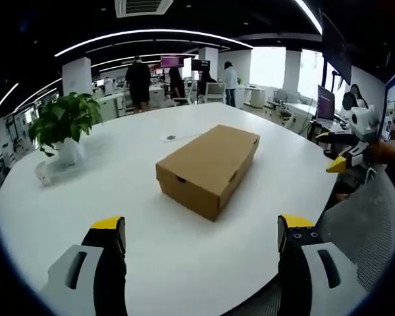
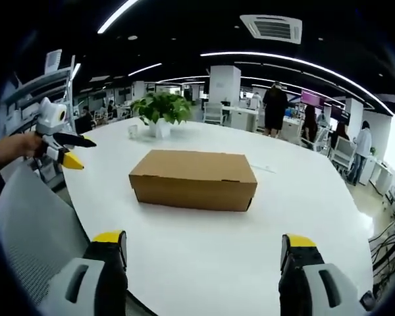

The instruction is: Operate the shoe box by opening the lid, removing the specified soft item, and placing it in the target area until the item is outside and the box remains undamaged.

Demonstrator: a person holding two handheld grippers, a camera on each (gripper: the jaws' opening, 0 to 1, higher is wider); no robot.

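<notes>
A closed brown cardboard shoe box [image 1: 209, 167] lies on the round white table [image 1: 151, 263], its lid down. In the right gripper view the shoe box [image 2: 193, 179] sits side-on ahead of me. My left gripper [image 1: 201, 237] is open, its yellow-tipped jaws wide apart above the near table edge, short of the box. My right gripper [image 2: 203, 247] is open too, nothing between its jaws. The right gripper [image 1: 347, 155] shows at the far right of the left gripper view, and the left gripper [image 2: 62, 150] at the left of the right gripper view, held by a hand.
A potted green plant [image 1: 64, 128] stands on the table's left side, seen also as the plant [image 2: 161, 110] behind the box. A grey mesh chair back [image 2: 33, 227] is near the table edge. Several people stand among desks in the office behind.
</notes>
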